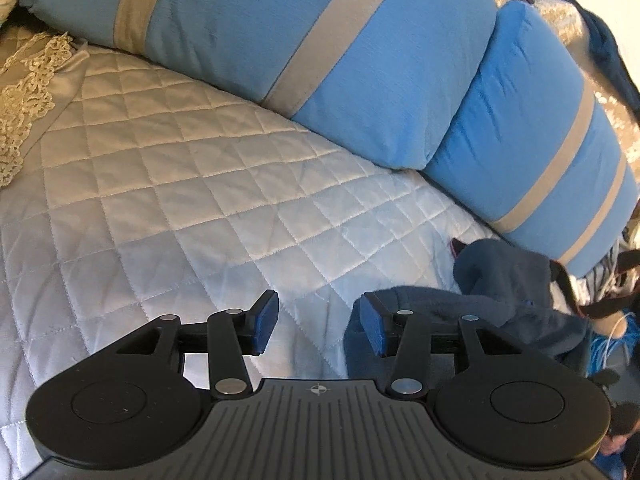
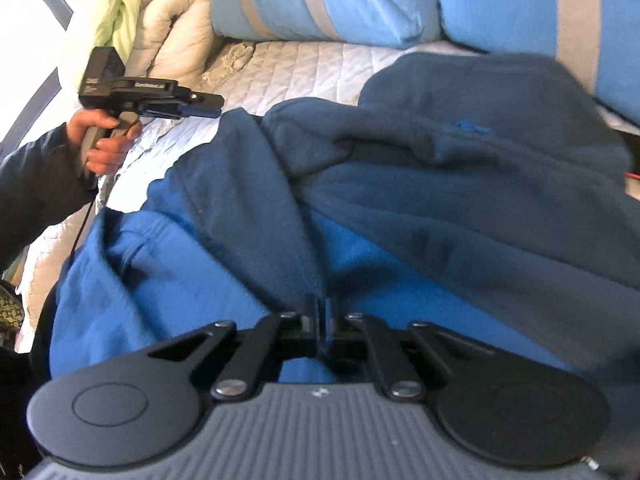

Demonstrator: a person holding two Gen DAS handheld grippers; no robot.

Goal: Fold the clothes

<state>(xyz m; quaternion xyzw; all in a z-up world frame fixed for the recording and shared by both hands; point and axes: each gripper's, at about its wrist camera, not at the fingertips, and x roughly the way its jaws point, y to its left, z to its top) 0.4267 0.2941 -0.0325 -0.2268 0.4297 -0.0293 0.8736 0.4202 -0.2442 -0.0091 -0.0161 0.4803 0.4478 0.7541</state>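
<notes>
A dark blue fleece garment (image 2: 440,184) with a brighter blue inner side lies crumpled on the white quilted bedspread (image 2: 312,68). My right gripper (image 2: 320,312) is shut, and a folded edge of the fleece runs straight in between its pressed-together fingers. My left gripper (image 1: 319,322) stands open above the bare quilt (image 1: 180,200) with nothing between its pads. Its right finger hangs over the garment's edge (image 1: 500,292). In the right wrist view the left gripper (image 2: 208,106) hovers just beyond the garment's left side, held by a hand (image 2: 104,140).
Two blue pillows with grey stripes (image 1: 280,40) (image 1: 540,140) lie along the far side of the bed. A lace-trimmed cloth (image 1: 24,92) sits at the left. Rolled cream and pale green bedding (image 2: 160,12) is piled at the far left corner.
</notes>
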